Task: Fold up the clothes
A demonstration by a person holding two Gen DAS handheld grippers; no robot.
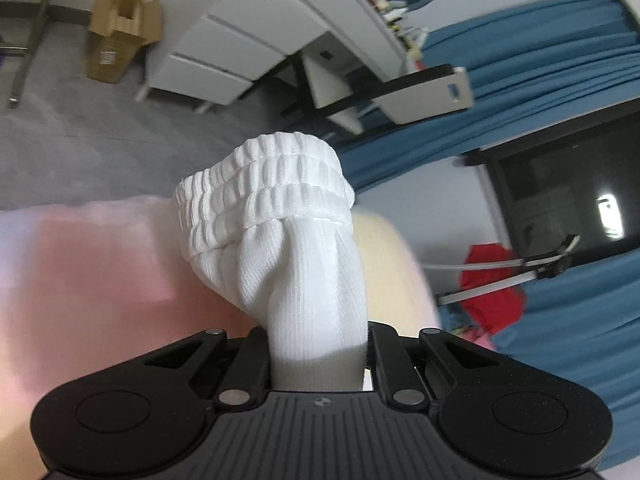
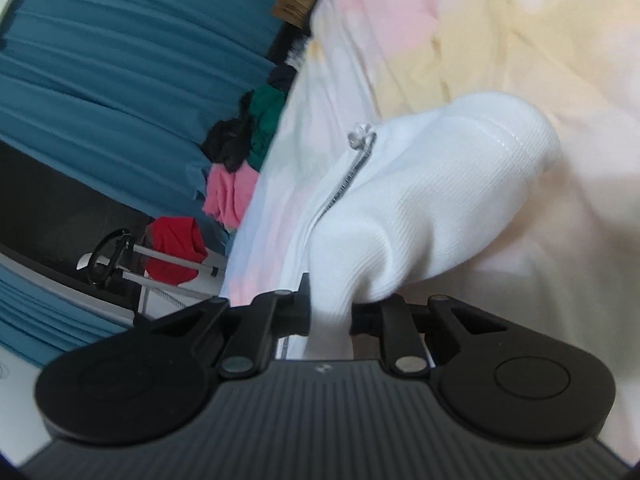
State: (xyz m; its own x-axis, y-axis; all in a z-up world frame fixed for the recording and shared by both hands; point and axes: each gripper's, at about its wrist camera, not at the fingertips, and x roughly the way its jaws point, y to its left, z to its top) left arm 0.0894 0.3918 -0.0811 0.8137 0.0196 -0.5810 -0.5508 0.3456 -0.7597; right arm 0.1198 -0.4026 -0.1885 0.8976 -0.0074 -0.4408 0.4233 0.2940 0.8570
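Observation:
A white ribbed garment with a gathered elastic band [image 1: 276, 184] is clamped in my left gripper [image 1: 318, 344], which is shut on it; the cloth bulges up and hides the fingertips. In the right wrist view my right gripper [image 2: 330, 312] is shut on another part of the white garment [image 2: 432, 200], beside its silver zipper [image 2: 348, 176]. Both grippers hold the cloth above a pastel pink-and-yellow bed sheet [image 1: 92, 272], which also shows in the right wrist view [image 2: 480, 40].
A pile of red, pink, green and black clothes [image 2: 236, 184] lies on a rack by blue curtains [image 2: 120, 60]. A red garment [image 1: 492, 280], white drawers [image 1: 224, 40], a cardboard box [image 1: 120, 28] and a dark screen [image 1: 568, 192] stand around the bed.

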